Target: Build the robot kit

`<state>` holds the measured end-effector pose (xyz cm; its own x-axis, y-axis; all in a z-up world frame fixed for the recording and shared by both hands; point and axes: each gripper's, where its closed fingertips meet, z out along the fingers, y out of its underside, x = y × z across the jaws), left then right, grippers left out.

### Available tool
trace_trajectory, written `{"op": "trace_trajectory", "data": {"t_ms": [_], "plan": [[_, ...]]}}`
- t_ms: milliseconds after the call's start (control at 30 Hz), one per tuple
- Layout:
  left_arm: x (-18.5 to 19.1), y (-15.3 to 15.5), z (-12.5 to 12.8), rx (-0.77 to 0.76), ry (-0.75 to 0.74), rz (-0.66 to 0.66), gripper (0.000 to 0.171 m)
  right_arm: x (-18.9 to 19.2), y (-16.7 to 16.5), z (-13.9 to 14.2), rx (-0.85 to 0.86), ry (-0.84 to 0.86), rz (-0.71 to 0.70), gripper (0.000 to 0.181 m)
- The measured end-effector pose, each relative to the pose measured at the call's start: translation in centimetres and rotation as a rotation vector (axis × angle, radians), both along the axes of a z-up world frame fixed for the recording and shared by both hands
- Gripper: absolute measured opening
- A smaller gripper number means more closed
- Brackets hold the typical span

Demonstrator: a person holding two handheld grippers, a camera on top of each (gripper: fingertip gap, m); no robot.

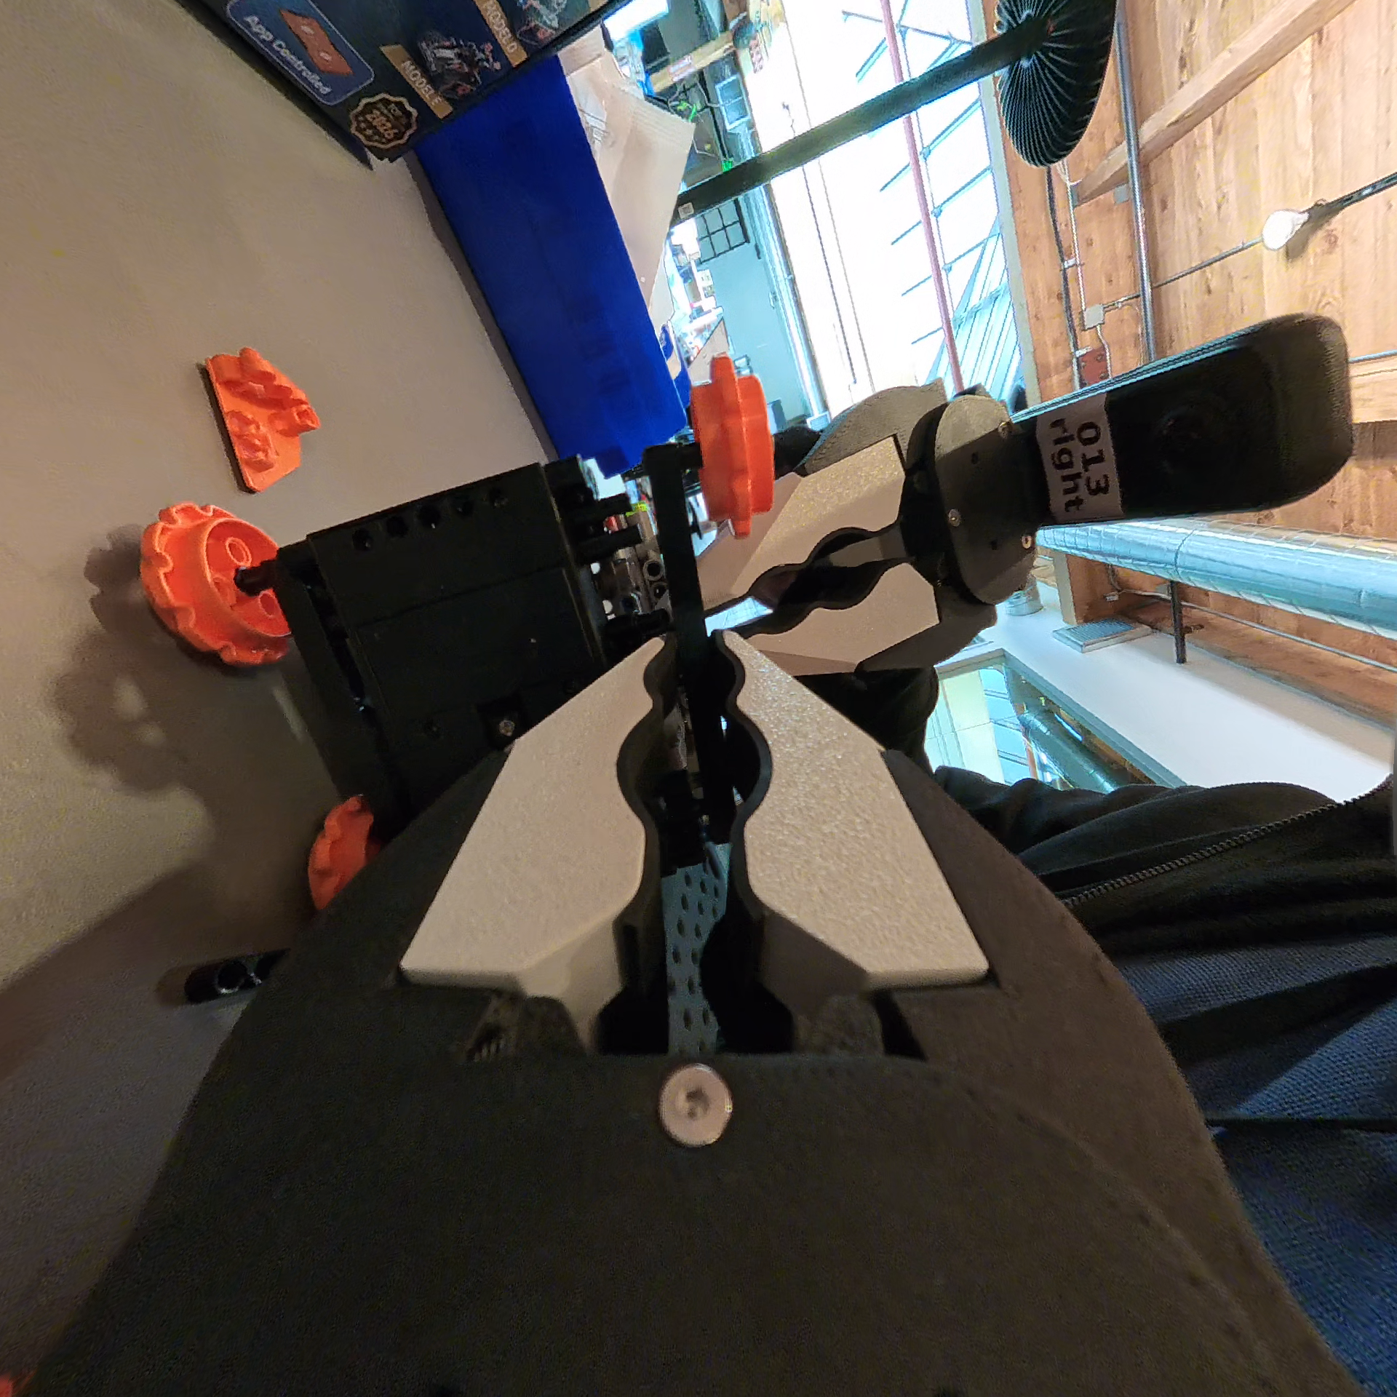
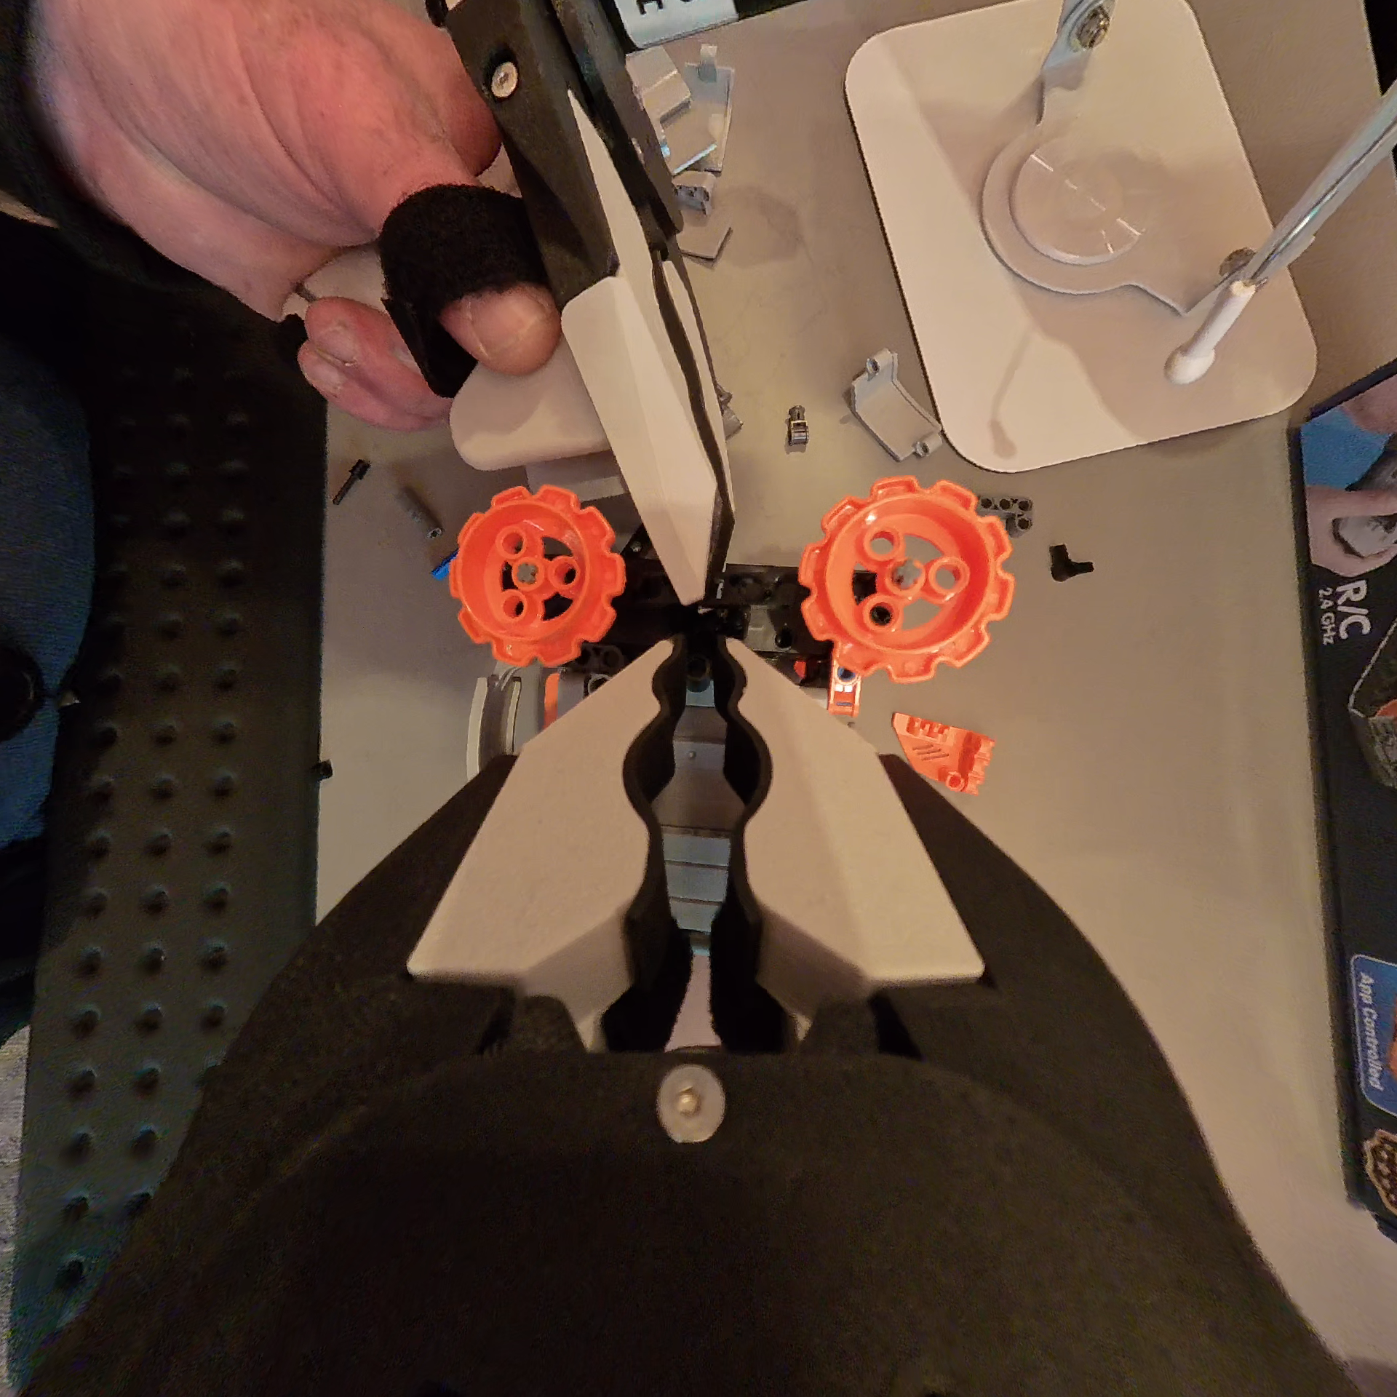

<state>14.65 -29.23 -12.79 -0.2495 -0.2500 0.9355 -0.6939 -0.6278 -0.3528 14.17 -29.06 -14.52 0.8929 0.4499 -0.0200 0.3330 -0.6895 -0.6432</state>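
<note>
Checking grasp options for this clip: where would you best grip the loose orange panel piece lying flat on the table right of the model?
Judging by its pose, the orange panel piece lies flat and apart from the wheels. Come from above and pinch its two long straight edges; the studded face looks too uneven.

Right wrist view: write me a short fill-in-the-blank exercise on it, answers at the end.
1. The two toothed wheels on the black model are ___ in colour.
2. A loose orange piece lies on the ___.
3. The left gripper meets the model from ___.

Answers: orange; table; above
</note>
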Motion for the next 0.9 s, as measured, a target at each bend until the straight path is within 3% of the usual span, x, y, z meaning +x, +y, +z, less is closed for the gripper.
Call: {"op": "trace_trajectory", "data": {"t_ms": [200,367,467,900], "plan": [[-0.4,1.8,0.8,0.057,-0.041,0.017,0.007,0.0,0.0,0.0,0.01,0.014,0.023,0.004],[-0.4,1.3,0.3,0.168,-0.041,-0.008,0.016,-0.3,0.1,0.1,0.032,0.044,0.031,0.004],[0.0,1.0,0.1,0.219,-0.054,-0.009,0.011,-0.5,0.0,0.1,0.047,0.058,0.034,0.004],[0.4,0.8,0.3,0.186,-0.083,0.008,0.006,-0.6,-0.2,0.1,0.086,0.082,0.053,0.004]]}}
